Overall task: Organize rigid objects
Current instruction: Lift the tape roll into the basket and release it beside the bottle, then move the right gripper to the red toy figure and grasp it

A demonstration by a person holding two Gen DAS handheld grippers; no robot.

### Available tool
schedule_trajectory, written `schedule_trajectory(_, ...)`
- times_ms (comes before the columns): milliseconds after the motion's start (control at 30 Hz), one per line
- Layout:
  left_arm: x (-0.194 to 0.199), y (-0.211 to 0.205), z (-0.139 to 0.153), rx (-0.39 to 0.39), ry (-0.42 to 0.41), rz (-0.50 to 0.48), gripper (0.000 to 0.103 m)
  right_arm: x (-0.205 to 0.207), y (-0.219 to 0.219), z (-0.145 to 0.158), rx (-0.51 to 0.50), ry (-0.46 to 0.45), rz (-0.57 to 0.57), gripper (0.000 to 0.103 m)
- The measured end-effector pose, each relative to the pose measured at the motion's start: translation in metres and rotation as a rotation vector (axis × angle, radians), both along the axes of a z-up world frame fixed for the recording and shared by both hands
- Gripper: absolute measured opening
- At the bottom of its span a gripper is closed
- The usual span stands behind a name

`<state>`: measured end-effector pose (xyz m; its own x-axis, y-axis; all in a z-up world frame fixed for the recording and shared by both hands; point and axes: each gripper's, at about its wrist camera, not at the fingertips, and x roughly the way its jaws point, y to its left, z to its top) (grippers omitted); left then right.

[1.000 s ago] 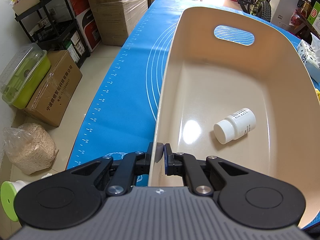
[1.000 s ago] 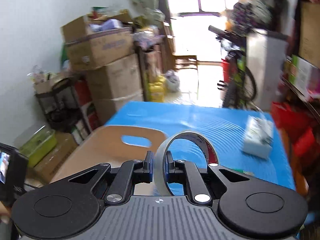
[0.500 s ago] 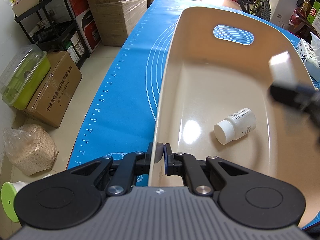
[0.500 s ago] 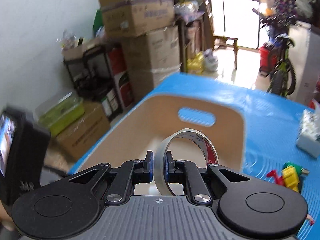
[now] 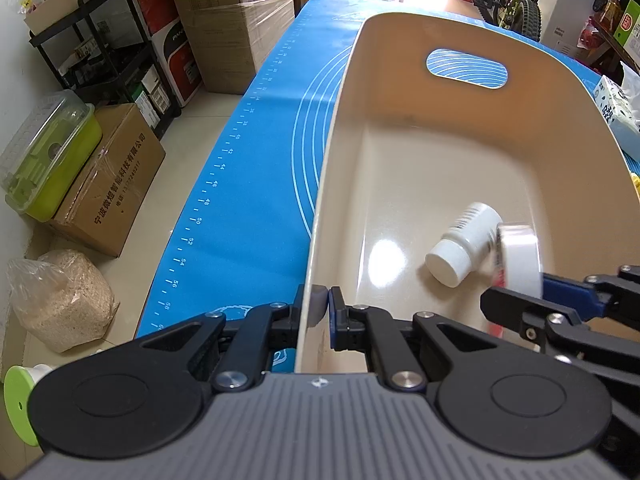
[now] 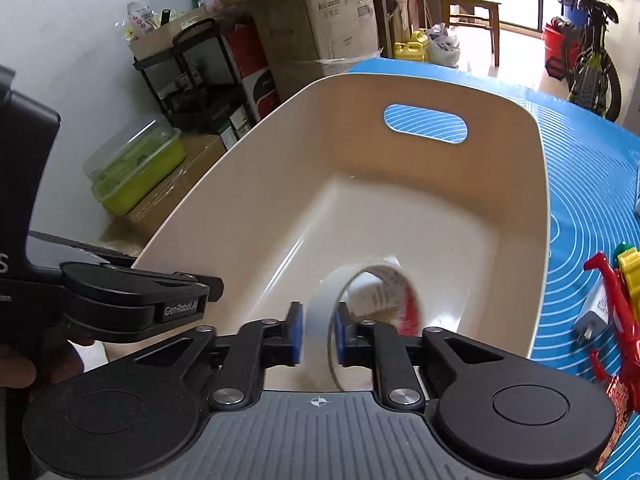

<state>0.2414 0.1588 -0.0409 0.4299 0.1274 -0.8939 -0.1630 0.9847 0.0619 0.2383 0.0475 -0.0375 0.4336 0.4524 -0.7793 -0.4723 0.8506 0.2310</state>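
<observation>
Your left gripper (image 6: 188, 304) reads "GenRobot.AI" and pinches the beige bin's (image 5: 460, 36) near rim. Your right gripper (image 6: 318, 336) has parted slightly around the tape roll (image 6: 360, 300), inside the bin beside the white bottle (image 5: 460, 246).

A: From where does the left wrist camera look?

B: It sits just behind the left tongs (image 5: 319, 307), close at the near left rim of the beige basket (image 5: 460, 152), and faces along the basket toward the handle cutout (image 5: 466, 69).

A: And the right wrist camera?

B: Behind the right tongs (image 6: 317, 334), over the near end, facing the same way. Both views share the basket interior, the white bottle (image 5: 460, 246), the tape roll (image 6: 320, 320) and the blue mat on the bench (image 5: 248, 184).
</observation>
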Motion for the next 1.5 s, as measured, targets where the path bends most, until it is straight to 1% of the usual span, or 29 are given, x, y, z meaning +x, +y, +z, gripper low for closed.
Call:
schedule_trajectory(33, 0.0, 0.0, 0.0, 0.003, 0.0, 0.0, 0.011, 0.0, -0.003, 0.001, 0.016, 0.005, -0.003, 0.036)
schedule_trajectory(67, 0.0, -0.001, 0.0, 0.006, 0.0, 0.001, 0.011, 0.001, -0.007, 0.003, 0.032, 0.011, -0.01, 0.045)
schedule_trajectory(100, 0.0, -0.001, 0.0, 0.01, 0.001, 0.002, 0.012, 0.002, -0.01, 0.007, 0.044, 0.016, -0.016, 0.047)
schedule_trajectory(167, 0.0, -0.003, 0.0, 0.019, 0.002, 0.003, 0.012, 0.001, -0.021, 0.016, 0.073, 0.011, -0.029, 0.058)
schedule_trajectory(267, 0.0, -0.003, -0.001, 0.027, 0.002, 0.005, 0.013, -0.001, -0.037, 0.031, 0.113, -0.025, -0.05, 0.064)
schedule_trajectory(400, 0.0, -0.002, -0.001, 0.028, 0.001, 0.008, 0.013, 0.002, -0.064, 0.049, 0.163, -0.047, -0.077, 0.067)
schedule_trajectory(500, 0.0, -0.002, -0.001, 0.029, 0.001, 0.009, 0.013, 0.006, -0.086, 0.063, 0.132, -0.106, -0.118, 0.07)
schedule_trajectory(567, 0.0, -0.003, -0.001, 0.031, 0.002, 0.009, 0.013, 0.012, -0.107, 0.068, 0.109, -0.135, -0.17, 0.073)
schedule_trajectory(633, 0.0, -0.004, -0.001, 0.035, 0.003, 0.009, 0.013, 0.02, -0.128, 0.068, 0.087, -0.138, -0.231, 0.074)
schedule_trajectory(733, 0.0, -0.005, -0.002, 0.04, 0.003, 0.009, 0.014, 0.032, -0.153, 0.057, 0.023, -0.136, -0.321, 0.074)
schedule_trajectory(800, 0.0, -0.006, -0.002, 0.044, 0.003, 0.009, 0.014, 0.042, -0.165, 0.047, -0.004, -0.11, -0.363, 0.074)
schedule_trajectory(900, -0.001, -0.006, -0.002, 0.046, 0.003, 0.009, 0.014, 0.053, -0.177, 0.029, -0.022, -0.043, -0.398, 0.074)
schedule_trajectory(1000, -0.001, -0.006, -0.002, 0.046, 0.003, 0.009, 0.014, 0.057, -0.179, 0.01, -0.062, 0.0, -0.415, 0.074)
schedule_trajectory(1200, -0.001, -0.006, -0.002, 0.046, 0.003, 0.009, 0.014, 0.063, -0.178, -0.013, -0.116, 0.071, -0.398, 0.074)
schedule_trajectory(1333, -0.002, -0.005, 0.0, 0.044, 0.002, 0.008, 0.014, 0.068, -0.182, -0.024, -0.108, 0.12, -0.405, 0.072)
schedule_trajectory(1500, -0.002, -0.005, 0.0, 0.044, 0.002, 0.008, 0.014, 0.073, -0.185, -0.037, -0.099, 0.167, -0.419, 0.062)
